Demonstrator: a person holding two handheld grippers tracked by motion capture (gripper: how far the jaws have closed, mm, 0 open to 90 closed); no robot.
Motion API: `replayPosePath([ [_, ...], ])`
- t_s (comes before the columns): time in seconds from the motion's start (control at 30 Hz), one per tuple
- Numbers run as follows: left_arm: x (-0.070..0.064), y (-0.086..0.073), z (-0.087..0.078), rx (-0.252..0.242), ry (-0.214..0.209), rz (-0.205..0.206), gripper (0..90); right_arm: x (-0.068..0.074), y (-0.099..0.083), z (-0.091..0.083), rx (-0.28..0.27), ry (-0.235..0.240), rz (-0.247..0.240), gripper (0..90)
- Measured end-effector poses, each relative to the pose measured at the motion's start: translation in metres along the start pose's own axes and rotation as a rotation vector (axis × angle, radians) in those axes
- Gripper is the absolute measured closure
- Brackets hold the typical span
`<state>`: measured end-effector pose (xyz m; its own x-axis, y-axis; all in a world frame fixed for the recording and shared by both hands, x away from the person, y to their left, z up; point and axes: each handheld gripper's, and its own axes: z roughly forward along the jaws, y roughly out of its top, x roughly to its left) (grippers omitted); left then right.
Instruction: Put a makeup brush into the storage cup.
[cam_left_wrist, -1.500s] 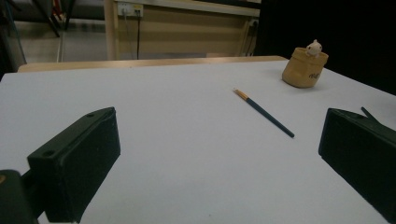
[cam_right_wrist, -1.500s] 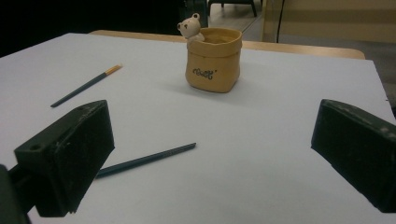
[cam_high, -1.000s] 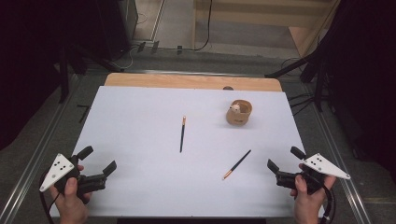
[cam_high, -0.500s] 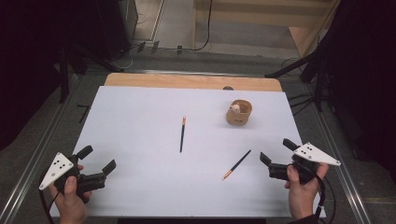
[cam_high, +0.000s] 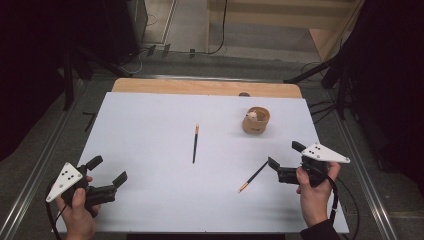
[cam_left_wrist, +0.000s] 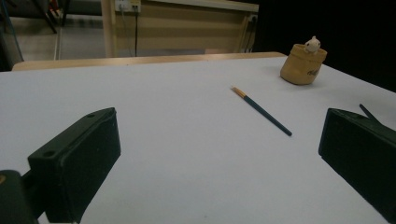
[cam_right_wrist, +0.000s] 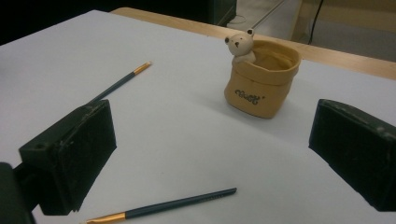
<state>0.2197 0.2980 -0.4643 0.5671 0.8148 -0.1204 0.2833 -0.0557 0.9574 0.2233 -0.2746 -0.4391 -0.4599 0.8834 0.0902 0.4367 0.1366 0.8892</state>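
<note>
High view showed the right gripper (cam_high: 283, 161), jaws spread, beside the near brush (cam_high: 253, 176) at lower right; the left gripper (cam_high: 107, 170), also spread, held nothing. Both brushes lay flat, so nothing seemed placed in the cup (cam_high: 256, 120) yet.

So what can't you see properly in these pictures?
- Small tan fabric pot with a bear figure: its bottom inside is hidden by its own rim in the right gripper view.
- The dark writing on it is too small to read.
- Near thin dark brush with a gold tip: the bristle end is cut off by the bottom edge there.
- Far dark brush: its lower end is behind the right gripper.
</note>
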Motion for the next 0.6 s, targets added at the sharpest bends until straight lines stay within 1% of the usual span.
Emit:
replayPosePath([
  [0.3, 0.001, -0.001, 0.002, 0.007, -0.004, -0.004, 0.0, 0.001, 0.014, 0.012, 0.034, 0.031, -0.027, 1.4],
  [0.5, -0.001, 0.000, 0.002, 0.006, -0.005, 0.001, 0.0, 0.001, 0.020, 0.022, 0.081, 0.059, -0.049, 1.5],
  [0.6, -0.002, 0.000, 0.002, 0.005, -0.004, 0.003, 0.0, 0.001, 0.022, 0.024, 0.095, 0.071, -0.059, 1.5],
])
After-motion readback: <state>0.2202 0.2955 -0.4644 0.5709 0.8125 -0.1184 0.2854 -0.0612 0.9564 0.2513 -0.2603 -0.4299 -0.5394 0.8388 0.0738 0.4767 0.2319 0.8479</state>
